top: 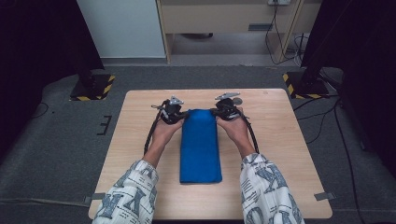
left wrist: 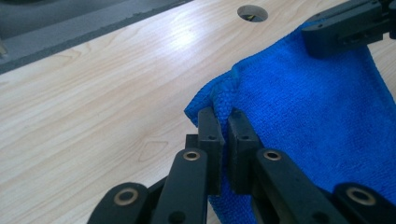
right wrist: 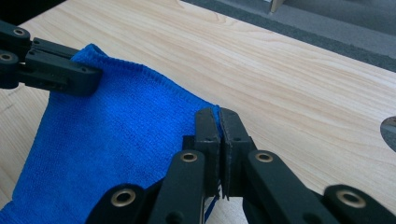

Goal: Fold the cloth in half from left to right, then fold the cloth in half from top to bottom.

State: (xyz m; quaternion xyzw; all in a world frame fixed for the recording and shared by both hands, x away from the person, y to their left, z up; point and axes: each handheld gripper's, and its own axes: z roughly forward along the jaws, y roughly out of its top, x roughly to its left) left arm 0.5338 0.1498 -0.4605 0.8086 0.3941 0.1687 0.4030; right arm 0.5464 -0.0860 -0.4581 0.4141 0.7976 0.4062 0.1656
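A blue towel (top: 201,147), folded into a long strip, lies down the middle of the wooden table (top: 140,135). Its far end is lifted slightly off the wood. My left gripper (top: 180,114) is shut on the far left corner of the towel (left wrist: 299,121), with the cloth bunched between the pads at the left gripper (left wrist: 223,116). My right gripper (top: 218,112) is shut on the far right corner, where the towel (right wrist: 102,149) edge is pinched thinly at the right gripper (right wrist: 218,116). Each gripper view also shows the other gripper's jaws clamped on the opposite corner.
A round cable hole (left wrist: 252,12) sits in the tabletop beyond the towel's far end. Bare wood lies on both sides of the towel. Stand bases with yellow-black tape (top: 93,88) rest on the floor past the table's far corners.
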